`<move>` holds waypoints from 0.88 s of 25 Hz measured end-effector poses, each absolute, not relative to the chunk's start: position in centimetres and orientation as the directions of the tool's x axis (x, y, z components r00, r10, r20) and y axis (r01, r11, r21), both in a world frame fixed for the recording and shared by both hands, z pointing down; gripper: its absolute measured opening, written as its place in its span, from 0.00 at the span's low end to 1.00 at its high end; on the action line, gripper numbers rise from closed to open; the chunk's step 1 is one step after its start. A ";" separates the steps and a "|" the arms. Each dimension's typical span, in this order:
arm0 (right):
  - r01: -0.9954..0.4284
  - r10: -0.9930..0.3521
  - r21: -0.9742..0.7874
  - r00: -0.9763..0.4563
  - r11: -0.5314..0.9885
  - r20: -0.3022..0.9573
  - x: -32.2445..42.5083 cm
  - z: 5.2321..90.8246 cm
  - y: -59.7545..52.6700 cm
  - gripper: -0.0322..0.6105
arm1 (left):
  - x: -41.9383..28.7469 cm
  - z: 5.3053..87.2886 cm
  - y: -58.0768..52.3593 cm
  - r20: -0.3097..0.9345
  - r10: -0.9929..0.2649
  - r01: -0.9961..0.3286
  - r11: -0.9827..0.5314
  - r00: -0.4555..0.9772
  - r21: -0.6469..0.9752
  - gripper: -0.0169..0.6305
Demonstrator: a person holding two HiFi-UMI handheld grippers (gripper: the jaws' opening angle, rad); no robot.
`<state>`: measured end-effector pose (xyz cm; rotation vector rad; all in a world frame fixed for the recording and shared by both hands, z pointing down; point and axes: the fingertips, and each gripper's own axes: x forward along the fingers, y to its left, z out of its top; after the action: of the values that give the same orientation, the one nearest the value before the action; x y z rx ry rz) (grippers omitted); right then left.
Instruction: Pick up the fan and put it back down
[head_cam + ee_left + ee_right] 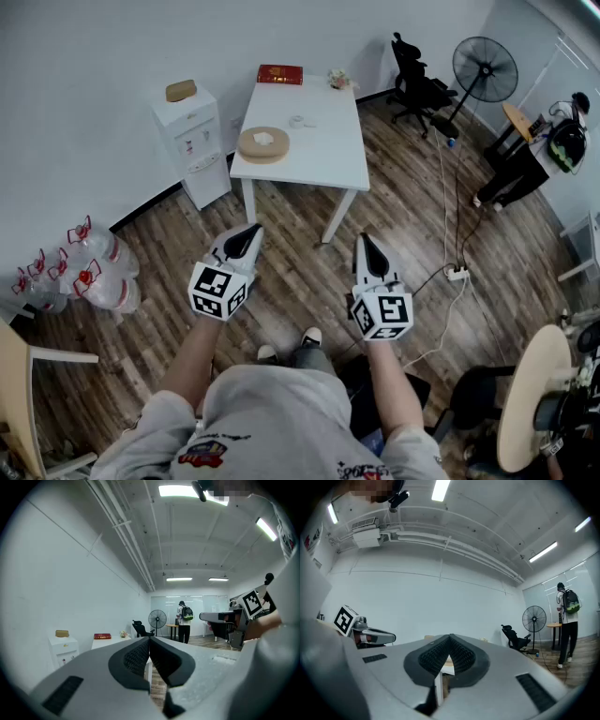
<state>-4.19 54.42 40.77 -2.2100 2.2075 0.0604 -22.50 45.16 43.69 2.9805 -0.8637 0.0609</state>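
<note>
**Item: fan** (485,68). Black pedestal type with a round wire-grille head on a thin upright pole.
- Location: on the wooden floor (281,234) in the far right corner of the room, just beside a black office chair (417,86). It is well apart from both tools and beyond the white tabletop (309,150).
- Foot: largely hidden behind the chair, so its shape cannot be told.
- Lead: a pale cable (457,202) runs along the floor from that corner to a power strip (458,273). Whether it belongs to the fan cannot be told.

**Handling, as judged**
- Rigid throughout, probably of moderate weight, most of it likely low in the foot.
- The wide head would make it sway once lifted.
- The grille wires look thin and liable to bend, so they are no place for a grip.
- The pole is likely smooth and may slip between ribbed pads.

**Recommended hold, as judged**
- Take the pole with one tool below the head and the other lower down.
- Keep it upright, lift only a little, and set it down flat.
- Mind any cable.

**Left tool** (253,228). Held level in front of the person at about waist height. Its jaws are closed tip to tip with nothing between them.

**Right tool** (363,238). Beside the left one and also level. Its jaws are pressed fully together and carry nothing.

**Other entries.** A person with a backpack (562,141) stands at a small table near the fan, so the approach path is shared.
</note>
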 end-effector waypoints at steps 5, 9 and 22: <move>-1.000 -0.999 -0.015 0.000 0.000 -0.035 -4.3 41.4 54.3 0.04 | -22.8 44.0 45.3 0.053 -0.534 -0.535 -0.844 0.844 0.025 0.03; -1.000 -0.999 -0.013 -0.023 0.023 -0.038 -4.7 41.6 54.1 0.13 | -23.0 44.3 45.0 0.055 -0.538 -0.540 -0.841 0.841 0.028 0.03; -1.000 -0.999 0.000 0.010 -0.010 -0.048 -3.7 42.7 51.4 0.65 | -22.6 45.4 42.9 0.073 -0.538 -0.542 -0.840 0.840 0.041 0.03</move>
<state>-3.69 51.35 42.75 -2.2086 2.1858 0.0532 -22.64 42.93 45.39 2.9552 -0.8680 0.0906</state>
